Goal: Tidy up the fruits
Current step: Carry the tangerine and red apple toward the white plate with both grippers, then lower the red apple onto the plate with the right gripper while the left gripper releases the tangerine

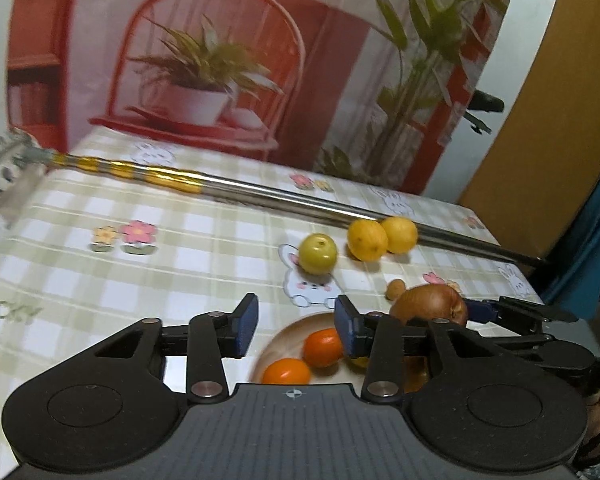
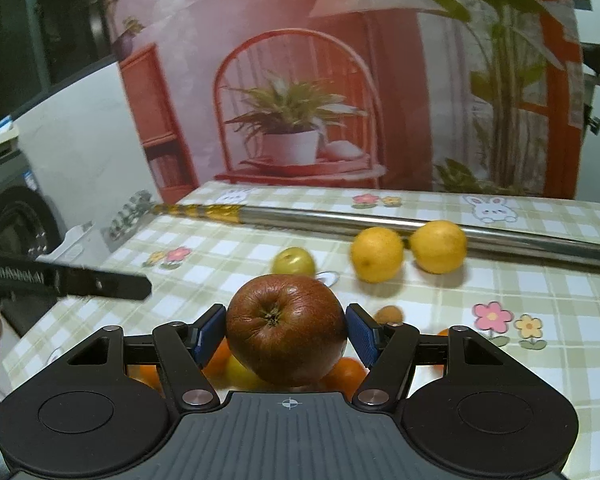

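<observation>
My right gripper (image 2: 286,330) is shut on a red-brown apple (image 2: 286,328), held above a plate of small orange fruits (image 2: 346,374); the same apple (image 1: 430,306) shows at the right of the left wrist view. My left gripper (image 1: 296,326) is open with nothing between its blue pads, above the wooden plate (image 1: 284,334) that holds two orange fruits (image 1: 322,346). On the checked tablecloth lie a green fruit (image 1: 318,253), two yellow fruits (image 1: 367,239) side by side, and a small tan fruit (image 1: 395,289).
A long metal pole (image 1: 260,194) with a yellow-banded end lies across the table behind the fruits. A printed backdrop of a red chair and plants stands at the table's far edge. A washing machine (image 2: 12,216) stands off the table's left side.
</observation>
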Demonstrator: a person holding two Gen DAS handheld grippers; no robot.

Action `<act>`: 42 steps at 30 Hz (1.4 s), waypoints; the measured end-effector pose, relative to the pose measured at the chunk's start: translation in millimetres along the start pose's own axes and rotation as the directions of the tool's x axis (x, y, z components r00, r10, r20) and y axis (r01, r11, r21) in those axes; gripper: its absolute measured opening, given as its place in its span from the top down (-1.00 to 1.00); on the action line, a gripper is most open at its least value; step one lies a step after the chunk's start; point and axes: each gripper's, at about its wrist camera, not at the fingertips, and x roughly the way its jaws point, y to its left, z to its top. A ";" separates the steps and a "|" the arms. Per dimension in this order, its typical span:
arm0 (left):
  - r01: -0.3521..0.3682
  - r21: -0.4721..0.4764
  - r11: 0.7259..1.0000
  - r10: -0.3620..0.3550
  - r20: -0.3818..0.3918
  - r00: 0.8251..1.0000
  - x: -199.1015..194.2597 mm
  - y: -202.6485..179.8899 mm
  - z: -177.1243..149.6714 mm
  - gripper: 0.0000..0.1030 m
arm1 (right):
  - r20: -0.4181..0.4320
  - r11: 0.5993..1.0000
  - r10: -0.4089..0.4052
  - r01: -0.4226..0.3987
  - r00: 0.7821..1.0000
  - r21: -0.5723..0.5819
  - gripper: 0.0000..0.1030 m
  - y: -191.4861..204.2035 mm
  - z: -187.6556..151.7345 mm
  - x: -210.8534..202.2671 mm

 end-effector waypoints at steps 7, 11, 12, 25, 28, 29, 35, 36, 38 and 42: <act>-0.005 -0.036 0.999 0.008 0.070 0.997 -33.9 11.2 -12.7 -0.04 | -0.058 0.996 0.027 -0.032 0.998 -0.080 -0.19 41.2 -3.1 1.4; -0.027 -0.029 0.999 0.029 0.082 0.996 -39.1 14.1 -18.9 -0.04 | -0.082 0.991 0.036 -0.046 0.996 -0.122 -0.19 61.8 -5.5 3.2; -0.023 -0.036 0.999 0.026 0.084 0.996 -39.5 15.5 -20.3 -0.04 | -0.090 0.990 0.040 -0.051 0.995 -0.128 -0.19 66.1 -6.5 4.3; -0.033 -0.078 0.996 0.040 0.097 0.994 -38.5 25.6 -26.9 -0.04 | -0.220 0.985 0.027 -0.063 0.975 -0.158 -0.19 82.9 -23.0 32.0; -0.044 -0.083 0.996 0.051 0.091 0.995 -36.2 26.2 -27.2 -0.04 | -0.228 0.981 0.016 -0.059 0.974 -0.183 -0.19 85.9 -24.0 37.3; -0.046 -0.085 0.995 0.053 0.089 0.995 -35.4 26.4 -27.3 -0.04 | -0.230 0.980 0.013 -0.058 0.973 -0.191 -0.19 86.8 -24.0 38.7; -0.054 -0.092 0.994 0.062 0.083 0.995 -33.9 26.4 -27.8 -0.04 | -0.222 0.976 0.003 -0.052 0.975 -0.213 -0.20 83.9 -23.7 46.7; -0.055 -0.091 0.994 0.063 0.082 0.995 -33.7 26.0 -27.9 -0.04 | -0.220 0.975 0.007 -0.055 0.976 -0.215 -0.20 83.8 -23.8 47.7; -0.056 -0.091 0.994 0.063 0.079 0.995 -33.4 25.4 -28.1 -0.04 | -0.217 0.975 0.011 -0.059 0.976 -0.215 -0.20 83.7 -24.5 47.9; -0.055 -0.086 0.995 0.061 0.076 0.995 -34.1 22.8 -28.6 -0.04 | -0.217 0.974 0.011 -0.059 0.976 -0.219 -0.21 83.4 -25.1 47.4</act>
